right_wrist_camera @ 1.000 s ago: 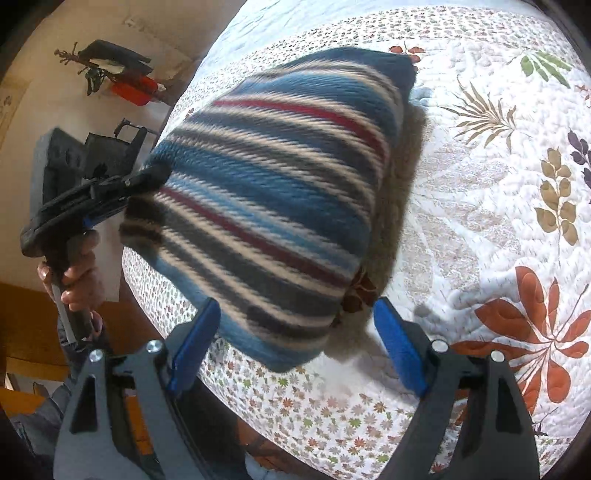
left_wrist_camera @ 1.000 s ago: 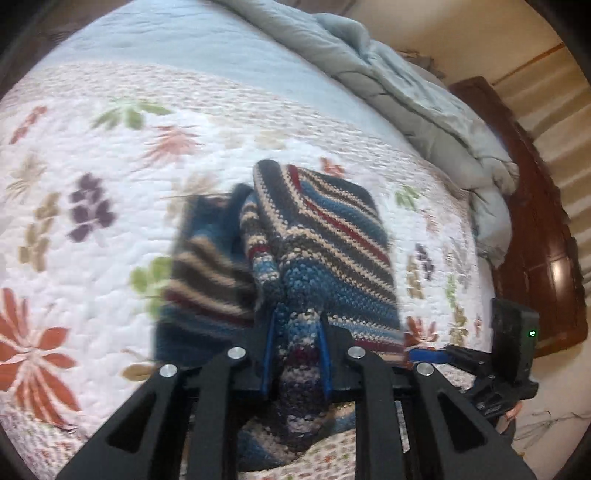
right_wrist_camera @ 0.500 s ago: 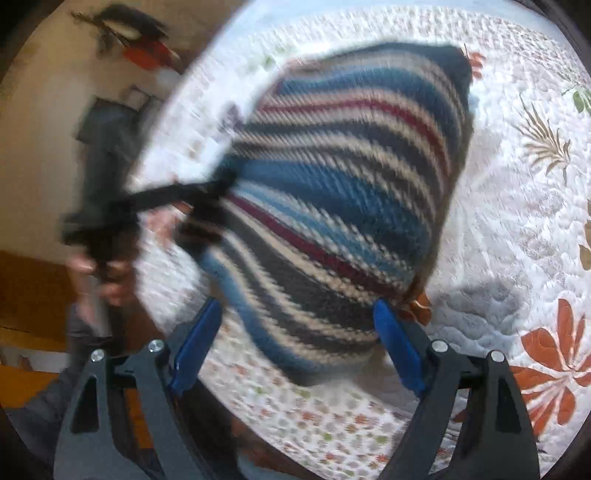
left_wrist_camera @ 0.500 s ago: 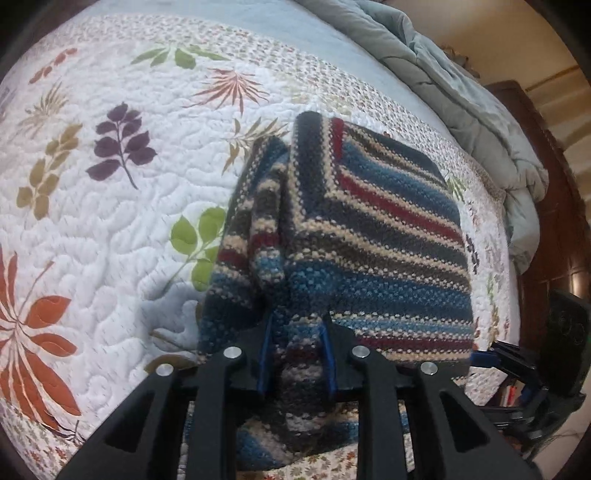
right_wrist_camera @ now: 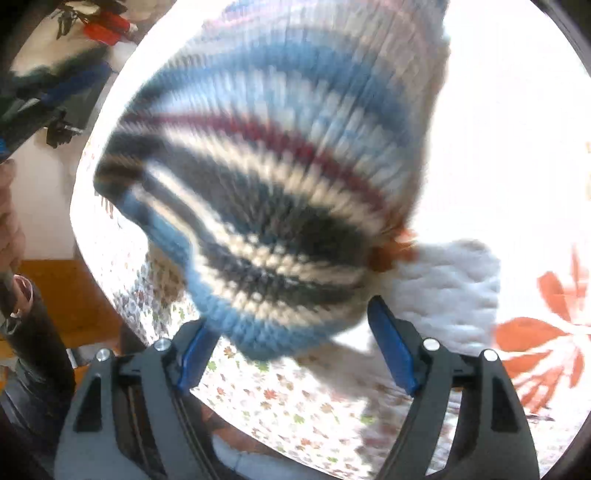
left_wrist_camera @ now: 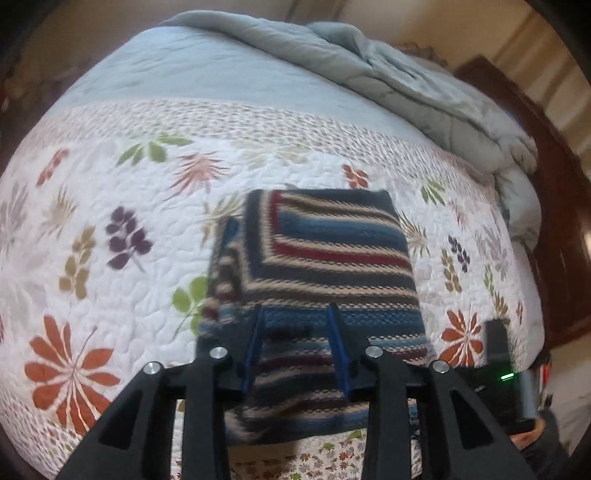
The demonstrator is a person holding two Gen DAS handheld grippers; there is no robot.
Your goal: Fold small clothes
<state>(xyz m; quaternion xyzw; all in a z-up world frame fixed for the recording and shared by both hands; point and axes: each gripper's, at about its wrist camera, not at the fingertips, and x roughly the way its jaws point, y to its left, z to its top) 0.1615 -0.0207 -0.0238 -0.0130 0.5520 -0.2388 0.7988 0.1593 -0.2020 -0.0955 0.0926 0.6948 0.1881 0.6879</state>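
A striped knit garment (left_wrist_camera: 325, 266), blue, red, beige and dark, lies folded flat on the floral quilt (left_wrist_camera: 92, 229). My left gripper (left_wrist_camera: 297, 347) hovers over its near edge with the jaws parted and nothing between them. In the blurred right wrist view the same garment (right_wrist_camera: 273, 177) fills the middle. My right gripper (right_wrist_camera: 295, 347) is open wide, its blue pads (right_wrist_camera: 391, 347) on either side of the garment's near corner, not closed on it. The right gripper's body also shows in the left wrist view (left_wrist_camera: 506, 373).
A crumpled grey duvet (left_wrist_camera: 406, 85) lies along the far right of the bed beside a dark wooden headboard (left_wrist_camera: 546, 206). The bed edge runs just below the garment (right_wrist_camera: 280, 398). Floor and red items (right_wrist_camera: 107, 26) lie beyond on the left.
My left gripper has opened and let go of the garment, which now lies flat in a neat rectangle. The right gripper stays open and has moved closer to the garment's corner.
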